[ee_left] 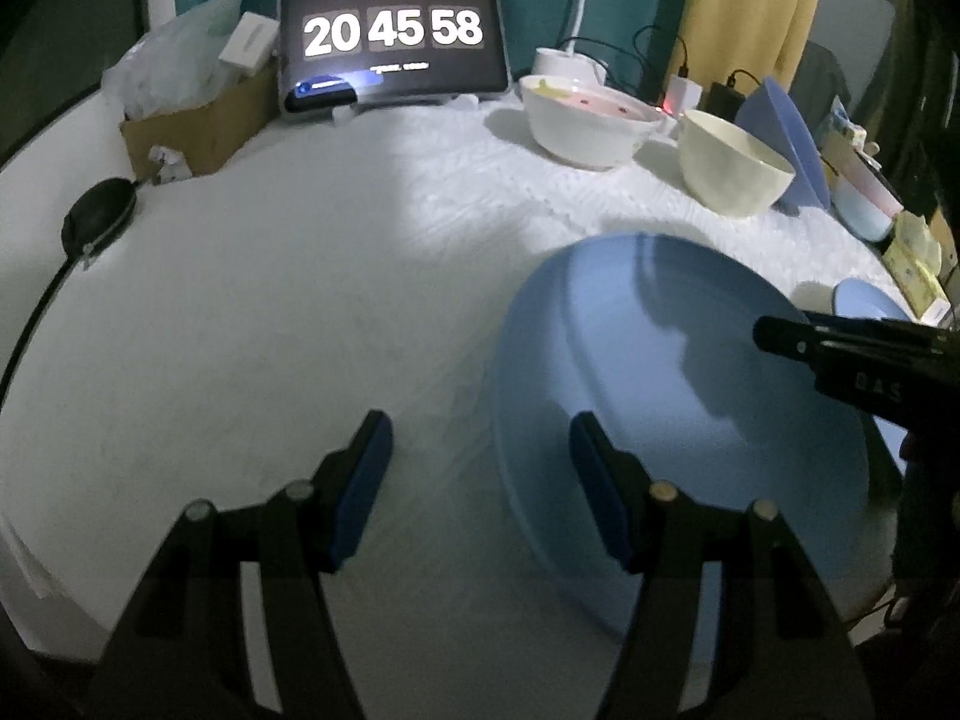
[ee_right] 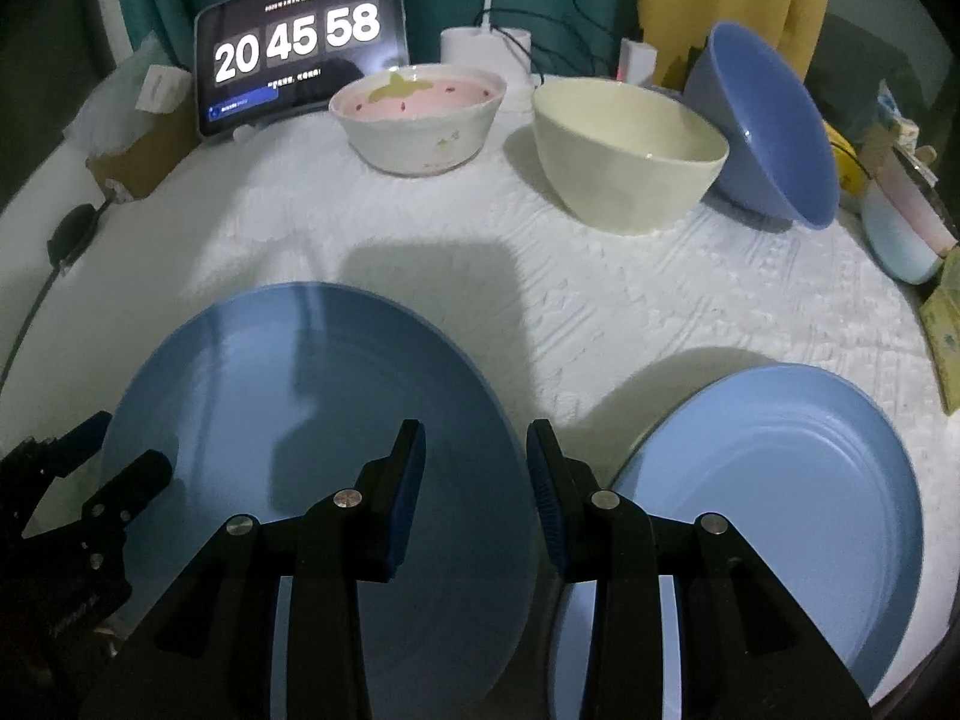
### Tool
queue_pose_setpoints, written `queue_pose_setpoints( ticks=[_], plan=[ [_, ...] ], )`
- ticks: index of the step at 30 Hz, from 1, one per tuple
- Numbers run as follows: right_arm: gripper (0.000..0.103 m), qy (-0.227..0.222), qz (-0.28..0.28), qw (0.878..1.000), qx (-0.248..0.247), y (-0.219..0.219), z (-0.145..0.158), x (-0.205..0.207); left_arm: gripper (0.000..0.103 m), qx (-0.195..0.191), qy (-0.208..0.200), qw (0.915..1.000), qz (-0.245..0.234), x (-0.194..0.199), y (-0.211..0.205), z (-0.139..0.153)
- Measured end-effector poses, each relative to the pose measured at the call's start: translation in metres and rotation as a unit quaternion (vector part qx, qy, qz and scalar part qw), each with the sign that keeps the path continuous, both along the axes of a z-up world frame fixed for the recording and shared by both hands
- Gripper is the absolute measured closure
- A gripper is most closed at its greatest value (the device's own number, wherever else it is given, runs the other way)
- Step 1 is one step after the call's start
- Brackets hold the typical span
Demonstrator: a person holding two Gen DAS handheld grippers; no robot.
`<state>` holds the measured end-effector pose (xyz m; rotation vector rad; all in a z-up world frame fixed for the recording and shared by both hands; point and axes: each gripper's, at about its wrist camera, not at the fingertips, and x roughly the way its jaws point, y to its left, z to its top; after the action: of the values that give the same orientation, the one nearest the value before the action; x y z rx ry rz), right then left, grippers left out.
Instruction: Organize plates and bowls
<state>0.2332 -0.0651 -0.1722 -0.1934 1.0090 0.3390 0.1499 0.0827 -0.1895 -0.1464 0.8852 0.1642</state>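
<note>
Two handheld grippers, both matte black plastic. Left gripper [ee_left: 480, 480]: angular linkage arms, round silver pivot screws at the joints, blue ribbed pads on the inner faces of the fingers [ee_left: 366, 480]. Right gripper [ee_right: 476, 492]: same build, same blue pads. Faint pale lettering on the black body, unreadable.

1. Surface [ee_right: 600, 312]: white textured cloth cover.
2. Front: large blue plate [ee_right: 312, 420], smaller blue plate [ee_right: 780, 480] to its right, apart.
3. Back row: pink-lined bowl [ee_right: 420, 120], cream bowl [ee_right: 624, 156], blue bowl [ee_right: 762, 120] tilted on its side behind the cream bowl.
4. Back left: clock tablet [ee_right: 300, 42], cardboard box [ee_left: 198, 126].
5. Left edge: black round pouch [ee_left: 99, 213].
</note>
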Motion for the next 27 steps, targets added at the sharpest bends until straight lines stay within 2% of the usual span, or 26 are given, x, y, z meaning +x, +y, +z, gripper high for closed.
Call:
queue_pose_setpoints(
  ticks=[5,7,10,14,27],
  plan=[
    [0.066,-0.005,0.005,1.0,-0.003,0.002,-0.001,0.0,0.043,0.005,-0.004,0.9999,-0.011,0.001,-0.002,-0.001],
    [0.068,-0.009,0.005,1.0,-0.005,0.002,-0.001,-0.001,0.051,0.003,-0.005,0.9998,-0.018,0.001,-0.004,0.0],
    [0.074,-0.012,0.007,1.0,-0.004,0.001,0.0,-0.002,0.058,0.001,-0.006,0.9995,-0.03,0.001,-0.008,0.002],
    [0.082,-0.018,0.01,1.0,-0.002,0.0,0.004,-0.006,0.058,-0.003,-0.008,0.9994,-0.034,-0.001,-0.012,0.003],
    [0.084,-0.037,0.013,0.999,0.009,-0.004,0.015,-0.017,0.059,-0.007,-0.011,0.9995,-0.029,-0.006,-0.012,0.008]
  ],
)
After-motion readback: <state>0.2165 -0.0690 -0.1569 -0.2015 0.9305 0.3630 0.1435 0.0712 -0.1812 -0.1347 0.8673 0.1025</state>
